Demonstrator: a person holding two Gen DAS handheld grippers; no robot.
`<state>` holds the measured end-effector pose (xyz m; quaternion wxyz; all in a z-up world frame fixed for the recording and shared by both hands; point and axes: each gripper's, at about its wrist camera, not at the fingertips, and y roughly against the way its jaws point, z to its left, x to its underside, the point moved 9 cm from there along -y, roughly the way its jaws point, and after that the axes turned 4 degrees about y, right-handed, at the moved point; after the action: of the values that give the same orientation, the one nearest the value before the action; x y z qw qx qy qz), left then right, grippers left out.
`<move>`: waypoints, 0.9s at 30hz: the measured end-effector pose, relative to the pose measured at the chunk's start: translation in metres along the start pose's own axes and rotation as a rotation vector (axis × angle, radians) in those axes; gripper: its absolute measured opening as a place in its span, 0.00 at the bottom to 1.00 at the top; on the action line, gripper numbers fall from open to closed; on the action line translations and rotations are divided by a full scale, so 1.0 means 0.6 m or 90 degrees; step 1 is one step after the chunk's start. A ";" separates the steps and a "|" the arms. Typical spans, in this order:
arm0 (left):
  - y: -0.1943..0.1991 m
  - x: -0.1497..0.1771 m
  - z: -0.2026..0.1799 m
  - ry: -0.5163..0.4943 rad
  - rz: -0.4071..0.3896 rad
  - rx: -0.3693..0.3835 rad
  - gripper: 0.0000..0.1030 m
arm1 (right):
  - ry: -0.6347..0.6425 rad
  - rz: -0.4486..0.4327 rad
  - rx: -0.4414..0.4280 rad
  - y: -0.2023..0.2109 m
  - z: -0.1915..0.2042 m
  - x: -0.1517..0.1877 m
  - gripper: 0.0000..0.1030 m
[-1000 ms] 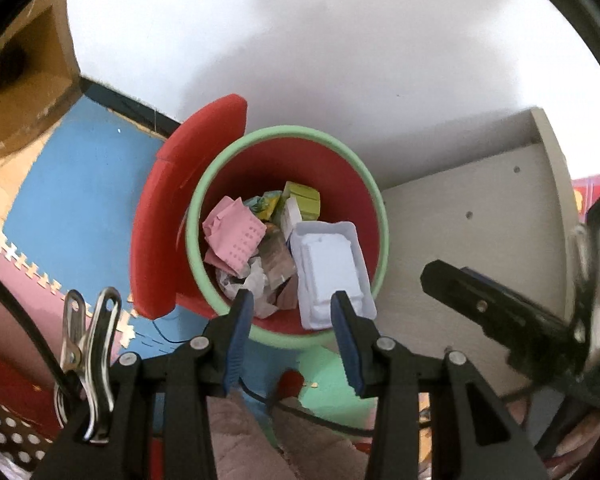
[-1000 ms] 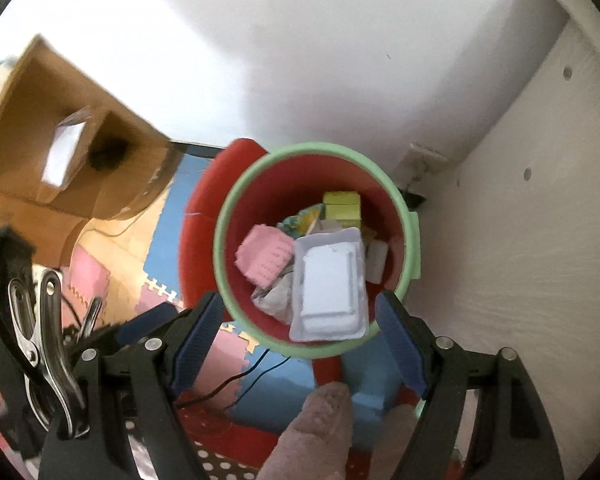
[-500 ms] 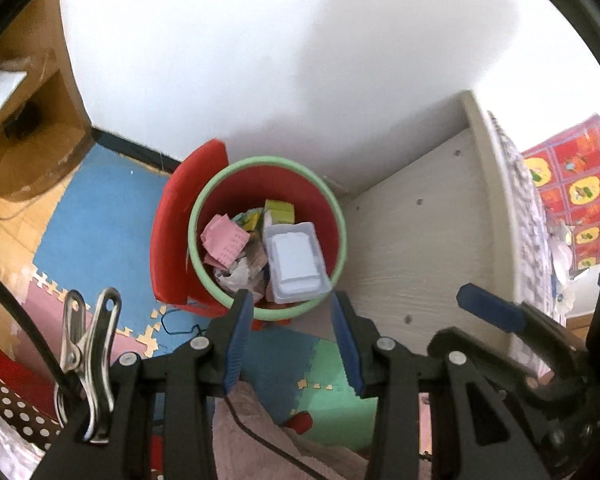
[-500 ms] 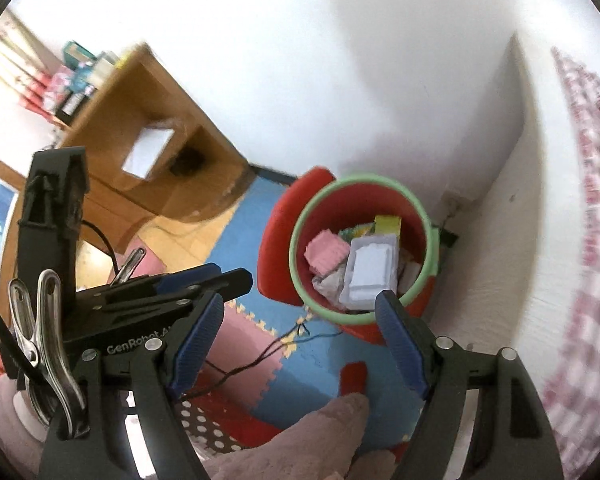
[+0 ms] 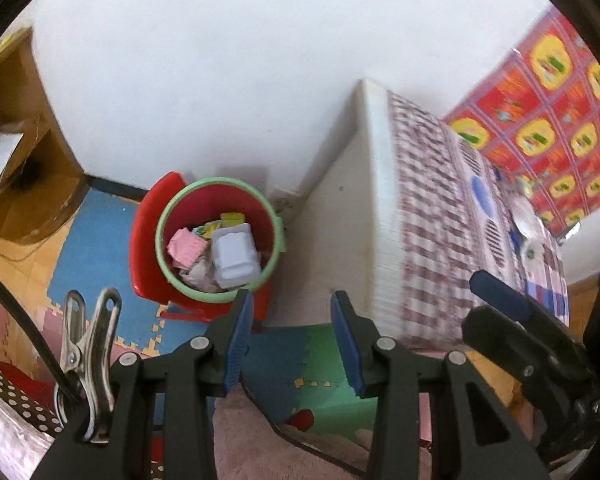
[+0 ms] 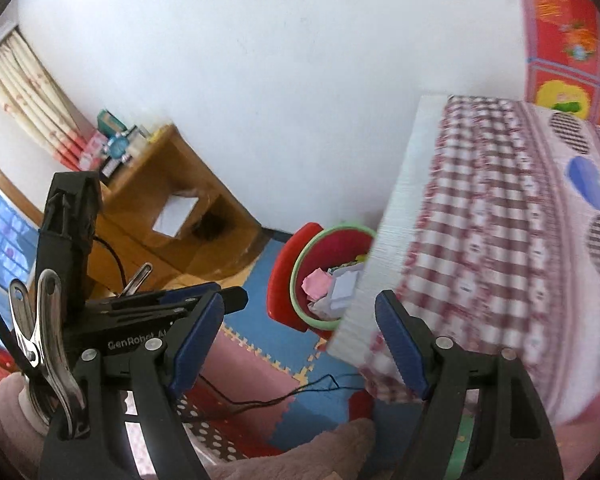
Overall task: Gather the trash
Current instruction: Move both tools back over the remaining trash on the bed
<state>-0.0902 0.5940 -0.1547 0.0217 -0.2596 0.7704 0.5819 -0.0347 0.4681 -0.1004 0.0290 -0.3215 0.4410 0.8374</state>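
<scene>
A red trash bin with a green rim (image 5: 168, 216) stands on the floor by the wall, holding a white plastic tray (image 5: 234, 258), pink paper (image 5: 186, 246) and other scraps. It also shows in the right wrist view (image 6: 298, 268), partly hidden behind the table edge. My left gripper (image 5: 292, 336) is open and empty, high above and back from the bin. My right gripper (image 6: 300, 334) is open wide and empty; it also shows at the right of the left wrist view (image 5: 512, 320).
A white table with a checked cloth (image 5: 432, 216) stands right of the bin, with small items (image 5: 526, 216) at its far end. A wooden desk (image 6: 172, 216) stands at the left. Coloured foam mats (image 5: 100, 240) cover the floor. A black cable (image 6: 284, 394) lies there.
Both grippers have risen and pulled back from the bin, which now looks smaller. The tabletop with its checked cloth has come into view. Both grippers stay open and empty.
</scene>
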 end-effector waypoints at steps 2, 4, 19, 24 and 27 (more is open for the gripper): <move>0.014 0.012 -0.036 -0.015 -0.006 0.007 0.41 | -0.005 -0.016 0.007 0.037 -0.016 0.006 0.78; 0.024 0.023 -0.067 -0.033 -0.009 0.011 0.41 | -0.015 -0.033 0.011 0.072 -0.034 0.012 0.78; 0.044 0.092 -0.370 -0.183 -0.007 0.086 0.41 | -0.124 -0.143 0.098 0.329 -0.200 0.057 0.78; 0.036 0.100 -0.466 -0.219 -0.009 0.113 0.41 | -0.134 -0.164 0.140 0.387 -0.247 0.068 0.78; 0.032 0.101 -0.513 -0.230 -0.003 0.128 0.41 | -0.156 -0.177 0.156 0.420 -0.285 0.073 0.78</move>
<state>-0.0684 0.2954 -0.0589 0.1869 -0.1495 0.8073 0.5394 -0.0655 0.1748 -0.0131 0.2363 -0.2693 0.4843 0.7982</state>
